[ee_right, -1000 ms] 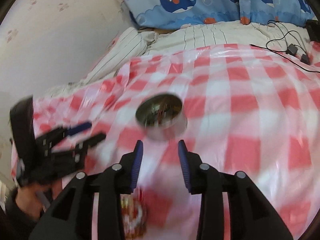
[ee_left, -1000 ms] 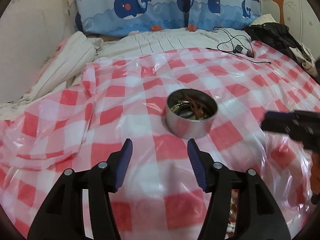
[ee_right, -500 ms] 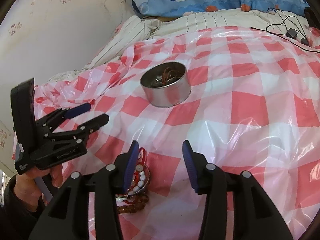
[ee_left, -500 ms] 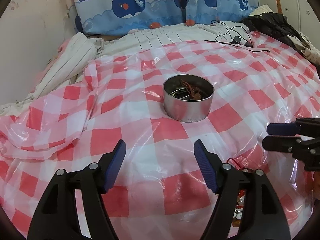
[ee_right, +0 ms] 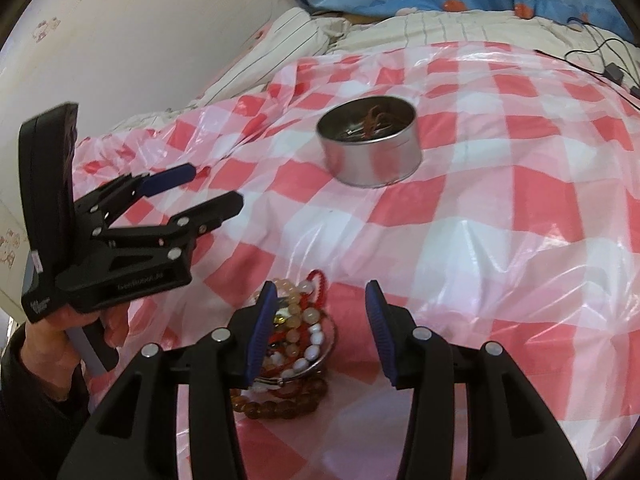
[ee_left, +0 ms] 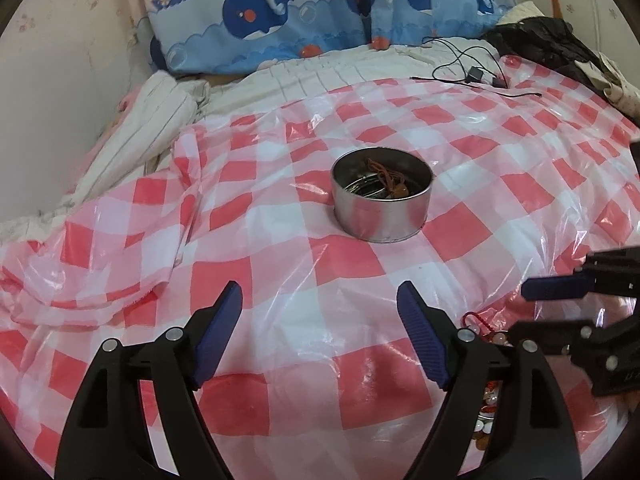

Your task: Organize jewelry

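A round metal tin [ee_left: 382,196] stands on the red-and-white checked plastic sheet, with a brown cord piece and metal rings inside; it also shows in the right wrist view [ee_right: 370,146]. A pile of bead bracelets [ee_right: 298,338], amber, white and red, lies just in front of my right gripper [ee_right: 320,320], partly behind its left finger. My right gripper is open and empty. My left gripper [ee_left: 320,332] is open and empty, well short of the tin. In the left wrist view the beads [ee_left: 486,404] peek out behind its right finger.
The checked sheet [ee_left: 280,264] covers a bed, wrinkled at the left. A striped blanket [ee_left: 160,120] and a whale-print pillow [ee_left: 320,20] lie at the back. Black cables [ee_left: 468,68] and dark clothes [ee_left: 540,40] sit at the back right.
Both grippers have pulled back from the tin and opened wider. The bead pile has come into view under my right gripper.
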A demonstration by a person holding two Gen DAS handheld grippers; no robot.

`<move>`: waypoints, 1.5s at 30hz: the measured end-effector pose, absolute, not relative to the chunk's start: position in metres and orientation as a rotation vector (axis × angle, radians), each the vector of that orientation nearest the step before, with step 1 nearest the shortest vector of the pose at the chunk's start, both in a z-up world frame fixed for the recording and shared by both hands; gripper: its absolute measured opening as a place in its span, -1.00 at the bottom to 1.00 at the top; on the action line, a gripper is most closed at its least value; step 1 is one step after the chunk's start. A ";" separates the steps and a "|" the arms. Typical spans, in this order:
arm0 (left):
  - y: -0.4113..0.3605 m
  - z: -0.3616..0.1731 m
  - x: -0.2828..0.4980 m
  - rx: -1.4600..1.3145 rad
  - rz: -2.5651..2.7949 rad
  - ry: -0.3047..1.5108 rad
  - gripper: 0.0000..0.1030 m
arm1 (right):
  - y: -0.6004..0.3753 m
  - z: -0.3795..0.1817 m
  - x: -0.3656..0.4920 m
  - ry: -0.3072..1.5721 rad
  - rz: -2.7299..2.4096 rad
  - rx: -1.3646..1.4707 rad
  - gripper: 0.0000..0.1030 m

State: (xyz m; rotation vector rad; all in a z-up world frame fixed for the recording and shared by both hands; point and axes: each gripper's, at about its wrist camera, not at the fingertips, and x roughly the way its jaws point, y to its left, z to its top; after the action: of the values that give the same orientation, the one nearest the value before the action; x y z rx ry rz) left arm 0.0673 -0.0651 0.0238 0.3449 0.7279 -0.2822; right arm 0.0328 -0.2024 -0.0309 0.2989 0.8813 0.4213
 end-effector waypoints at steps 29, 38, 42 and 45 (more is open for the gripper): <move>-0.064 -0.003 0.075 0.089 -0.657 1.026 0.50 | -0.212 -0.035 0.041 0.905 0.363 0.287 -0.93; -0.083 -0.025 0.070 0.167 -0.661 1.082 -0.50 | -0.218 -0.038 0.042 0.915 0.359 0.315 -0.93; -0.084 -0.019 0.068 0.188 -0.677 1.055 -0.87 | -0.218 -0.040 0.043 0.920 0.358 0.319 -0.93; -0.062 -0.006 0.078 0.116 -0.582 0.995 -0.87 | -0.216 -0.040 0.043 0.920 0.366 0.319 -0.93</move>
State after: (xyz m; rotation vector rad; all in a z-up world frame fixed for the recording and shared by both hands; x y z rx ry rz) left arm 0.0783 -0.0625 -0.0060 0.1163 0.9947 -0.5820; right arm 0.0431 -0.2162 -0.0398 0.3193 0.9202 0.3655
